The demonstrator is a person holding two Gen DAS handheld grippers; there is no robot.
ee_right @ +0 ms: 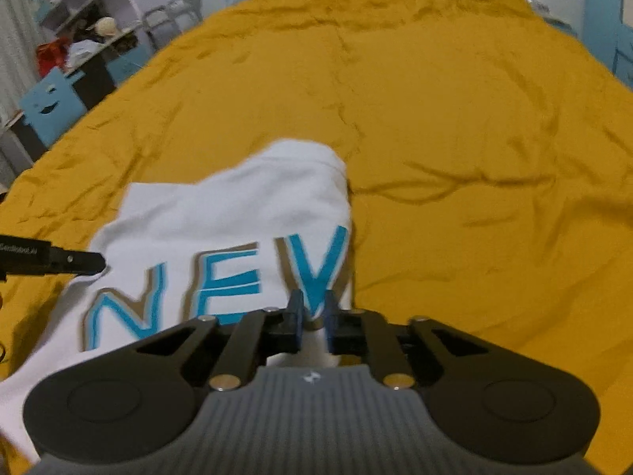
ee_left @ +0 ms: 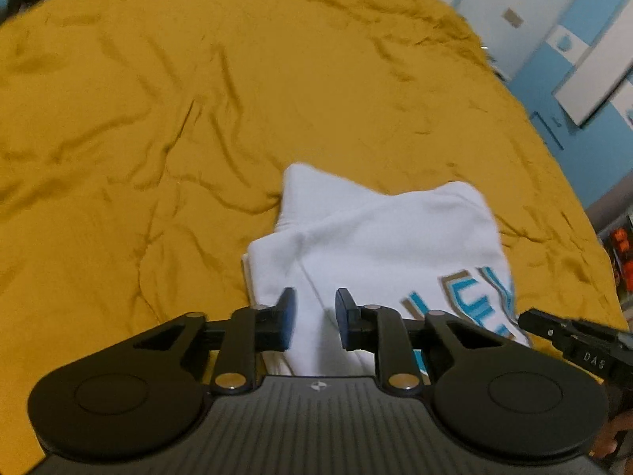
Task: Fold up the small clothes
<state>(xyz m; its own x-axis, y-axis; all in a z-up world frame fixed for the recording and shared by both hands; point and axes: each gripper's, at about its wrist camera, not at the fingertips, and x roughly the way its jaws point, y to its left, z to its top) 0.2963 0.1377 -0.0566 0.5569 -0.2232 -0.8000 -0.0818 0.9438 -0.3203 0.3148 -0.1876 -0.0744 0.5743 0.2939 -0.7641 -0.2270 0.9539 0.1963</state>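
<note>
**White garment on yellow bed, both grippers at near edge**

Wrinkled mustard-yellow bedding [ee_left: 158, 118] covers the bed and carries a white garment [ee_left: 376, 237] with blue lettering [ee_right: 237, 289], partly folded, lying near both cameras. Left hand-held gripper [ee_left: 315, 318]: fingers set a narrow gap apart, white fabric visible between them; actual grip cannot be confirmed. Right hand-held gripper [ee_right: 314, 316]: fingers pinched on the garment's near edge beside the lettering. Shelving with clutter [ee_right: 79, 39] stands beyond the bed.
</note>
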